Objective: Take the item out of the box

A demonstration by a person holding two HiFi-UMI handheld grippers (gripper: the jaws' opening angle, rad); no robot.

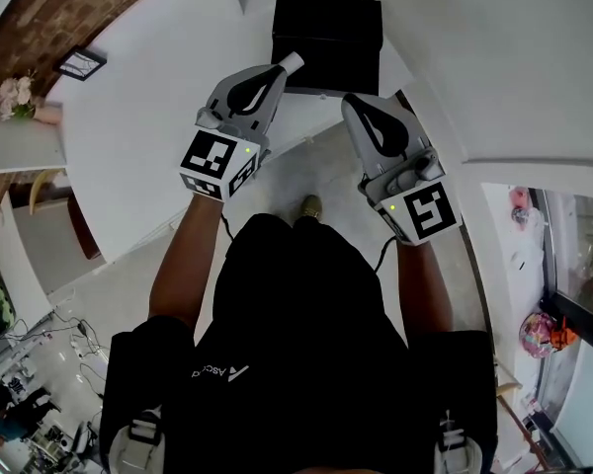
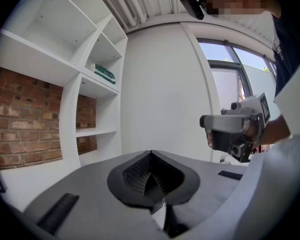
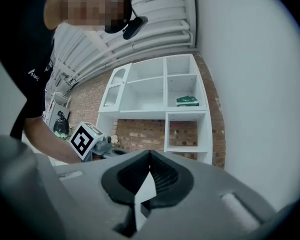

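A black box (image 1: 326, 39) with its lid down stands on the white table (image 1: 148, 126) in front of me in the head view; the item inside is hidden. My left gripper (image 1: 290, 63) hovers at the box's near left corner, its jaws shut and empty. My right gripper (image 1: 354, 101) hangs just short of the box's near right edge, also shut with nothing between the jaws. Both gripper cameras point up and sideways, away from the box. In the left gripper view the shut left gripper (image 2: 150, 154) faces the right gripper's body (image 2: 237, 129). The right gripper (image 3: 149, 154) faces the left one's marker cube (image 3: 85, 140).
White wall shelves (image 3: 155, 91) holding a green packet (image 3: 187, 100) stand against a brick wall (image 2: 20, 129). A small framed picture (image 1: 80, 62) and flowers (image 1: 15, 97) sit at the far left. My shoe (image 1: 311, 206) is on the grey floor below the table edge.
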